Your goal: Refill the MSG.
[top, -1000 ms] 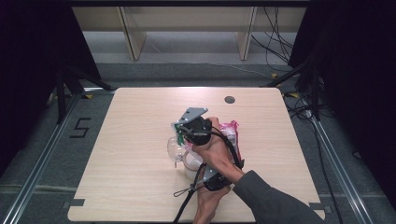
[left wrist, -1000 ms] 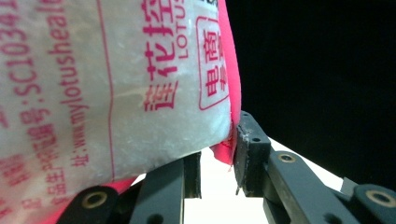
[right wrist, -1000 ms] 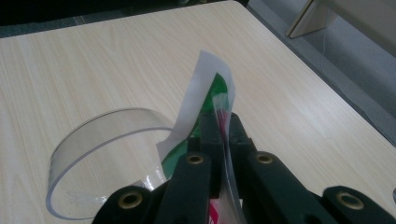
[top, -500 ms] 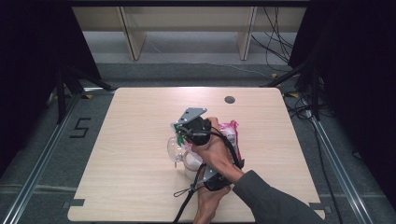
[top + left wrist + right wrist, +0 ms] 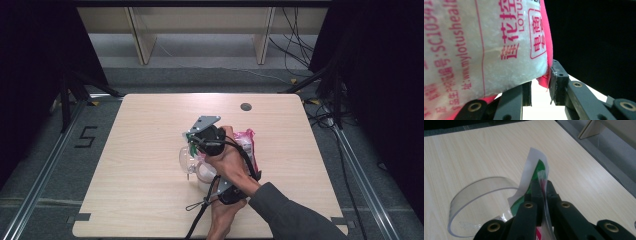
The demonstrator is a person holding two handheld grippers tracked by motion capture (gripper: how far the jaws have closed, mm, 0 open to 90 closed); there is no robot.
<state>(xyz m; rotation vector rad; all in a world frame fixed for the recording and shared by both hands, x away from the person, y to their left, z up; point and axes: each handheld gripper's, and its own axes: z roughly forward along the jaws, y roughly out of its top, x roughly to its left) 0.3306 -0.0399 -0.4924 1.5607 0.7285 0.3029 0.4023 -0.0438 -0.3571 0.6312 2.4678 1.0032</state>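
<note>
Stillness marks the last second: neither hand has shifted. At the near edge, the left gripper (image 5: 540, 87) has its jaws slightly apart around the pink-edged corner of the bag (image 5: 486, 45), though a true pinch cannot be judged. Farther in, the right gripper (image 5: 544, 187) is clamped on a thin film strip (image 5: 534, 162) beside the clear cup (image 5: 474, 192), so pouring seems not yet begun.

One pink bag (image 5: 246, 142) — one clear container (image 5: 192, 162).
</note>
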